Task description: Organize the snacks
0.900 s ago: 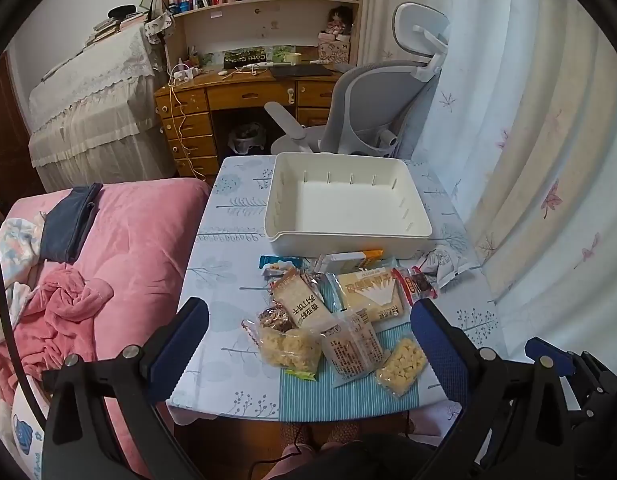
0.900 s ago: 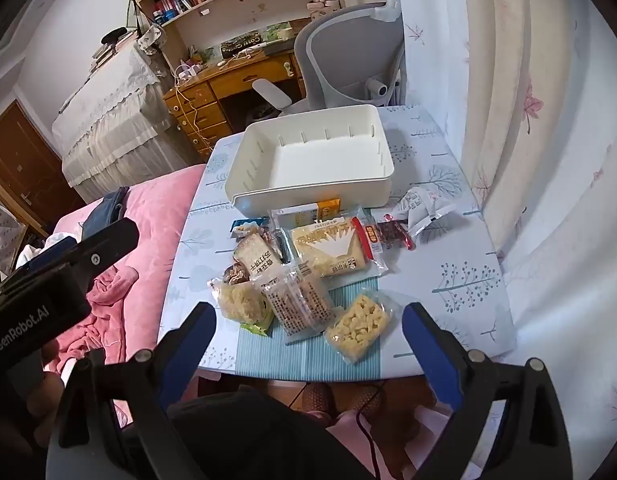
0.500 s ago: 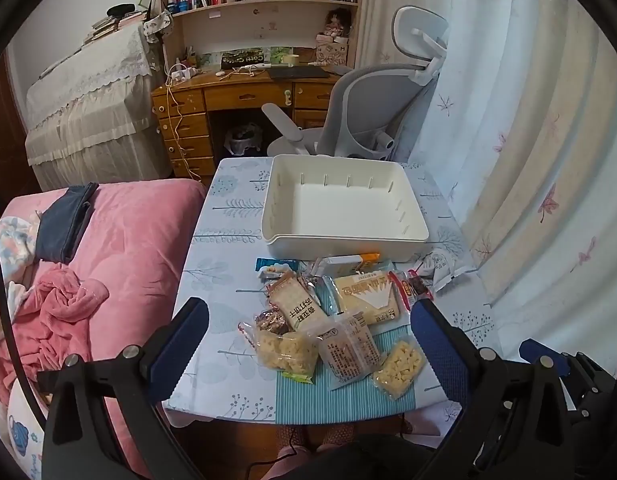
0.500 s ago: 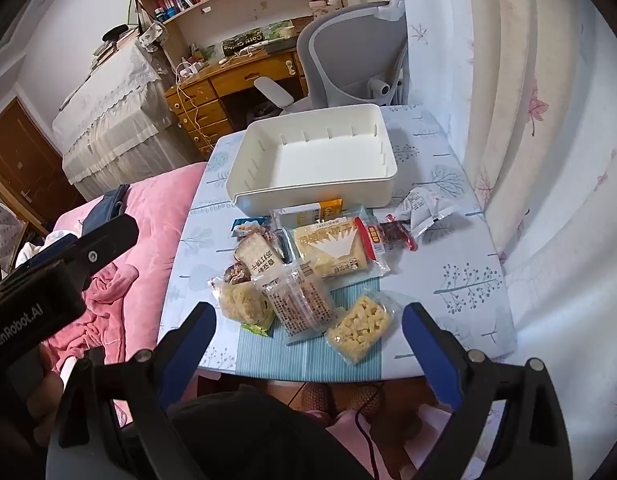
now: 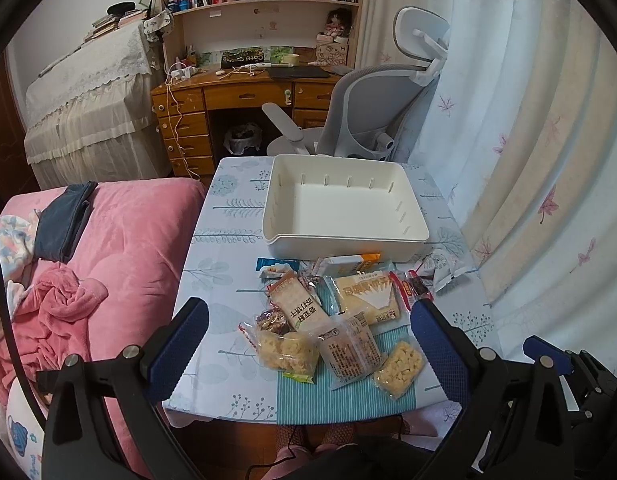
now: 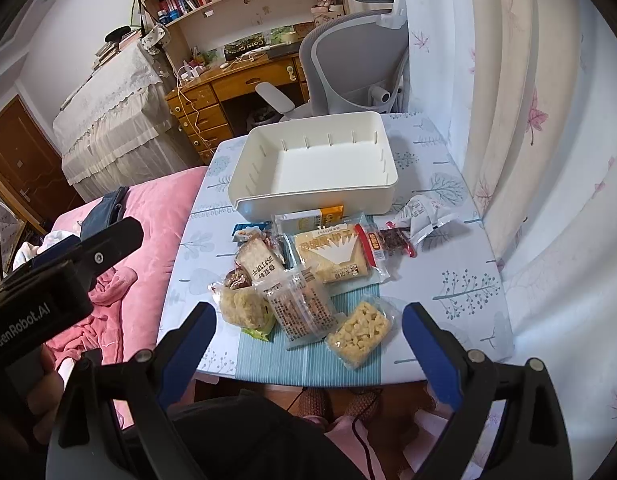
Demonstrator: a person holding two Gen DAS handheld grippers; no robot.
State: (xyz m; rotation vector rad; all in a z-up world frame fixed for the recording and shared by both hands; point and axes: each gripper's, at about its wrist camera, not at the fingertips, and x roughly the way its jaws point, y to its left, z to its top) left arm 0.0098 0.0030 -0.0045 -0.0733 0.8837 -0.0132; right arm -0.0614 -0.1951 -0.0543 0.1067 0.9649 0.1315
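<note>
While one bin [image 5: 344, 240] sits empty; two tongs [image 5: 308, 344] gape.

1. the left gripper [image 5: 308, 344] is hovering above the near edge of the table [image 5: 224, 248], its blue pads spread wide with nothing between them.
2. a white bin [image 5: 344, 208] is sitting empty toward the table's far edge.
3. snack packets [image 5: 332, 316] are lying in a loose heap between the bin and the near edge, some overlapping.
4. a yellow puffed-snack bag [image 5: 398, 368] is resting nearest the near right corner.
5. a pink blanket [image 5: 120, 248] is lying beside the table's left edge.
</note>
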